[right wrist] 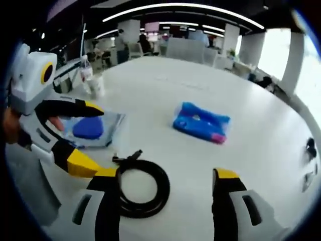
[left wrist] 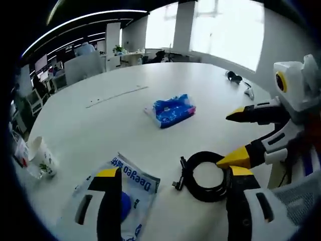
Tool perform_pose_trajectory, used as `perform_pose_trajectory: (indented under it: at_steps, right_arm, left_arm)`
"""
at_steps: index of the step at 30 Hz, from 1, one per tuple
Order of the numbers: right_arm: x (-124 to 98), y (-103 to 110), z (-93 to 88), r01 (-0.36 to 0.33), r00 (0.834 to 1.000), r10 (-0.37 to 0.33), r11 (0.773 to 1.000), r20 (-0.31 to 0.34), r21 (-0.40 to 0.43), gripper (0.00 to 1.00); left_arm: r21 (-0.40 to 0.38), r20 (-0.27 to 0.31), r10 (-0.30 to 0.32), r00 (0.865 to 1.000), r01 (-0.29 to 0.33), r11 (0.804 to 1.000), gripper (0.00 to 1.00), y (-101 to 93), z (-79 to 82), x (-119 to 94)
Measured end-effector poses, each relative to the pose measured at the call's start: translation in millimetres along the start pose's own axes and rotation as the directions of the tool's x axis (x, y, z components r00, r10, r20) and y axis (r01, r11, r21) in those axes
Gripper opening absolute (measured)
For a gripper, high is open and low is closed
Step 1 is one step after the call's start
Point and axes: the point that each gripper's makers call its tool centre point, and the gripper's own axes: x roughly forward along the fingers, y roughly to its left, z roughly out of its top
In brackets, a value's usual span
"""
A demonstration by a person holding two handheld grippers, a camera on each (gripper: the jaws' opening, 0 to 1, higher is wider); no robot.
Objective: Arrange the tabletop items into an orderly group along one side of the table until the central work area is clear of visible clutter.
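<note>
Right gripper (right wrist: 165, 193) open over a coiled cable (right wrist: 142, 187)

Blue pack (right wrist: 200, 122) at 1 o'clock; left gripper (right wrist: 89, 138) at 9 o'clock, jaws apart over a clear bag (right wrist: 93, 129).

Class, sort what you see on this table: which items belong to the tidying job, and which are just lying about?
Job items:
coiled black cable
blue packet
clear bag with blue object

Lying about:
paper cup
water bottle
dark item at far edge

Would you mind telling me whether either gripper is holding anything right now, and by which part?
Nothing is held. The left gripper and right gripper are both open over the table, with the black cable coil lying loose between them.
</note>
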Motion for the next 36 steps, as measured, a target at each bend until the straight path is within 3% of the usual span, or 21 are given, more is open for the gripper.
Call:
perform_pose_trajectory:
  at_steps: [12,24,36]
  right_arm:
    - [0.8,8.7,24.5,-0.009,0.999,0.009,1.000,0.051,-0.013,0.79]
    - [4.2,22.3,43.2,-0.020,0.995,0.022,1.000,0.093,-0.014,0.81]
    - [11.3,40.8,52.7,-0.044,0.993,0.047,0.999,0.107,-0.028,0.80]
  left_arm:
    - [-0.032,0.052,0.065,0.996,-0.064,0.997,0.99,26.4,7.5,-22.2]
    - [-0.054,0.065,0.130,0.989,-0.127,0.990,0.99,59.6,-1.5,-48.7]
    - [-0.082,0.058,0.168,0.984,-0.163,0.983,0.98,77.6,-14.5,-65.2]
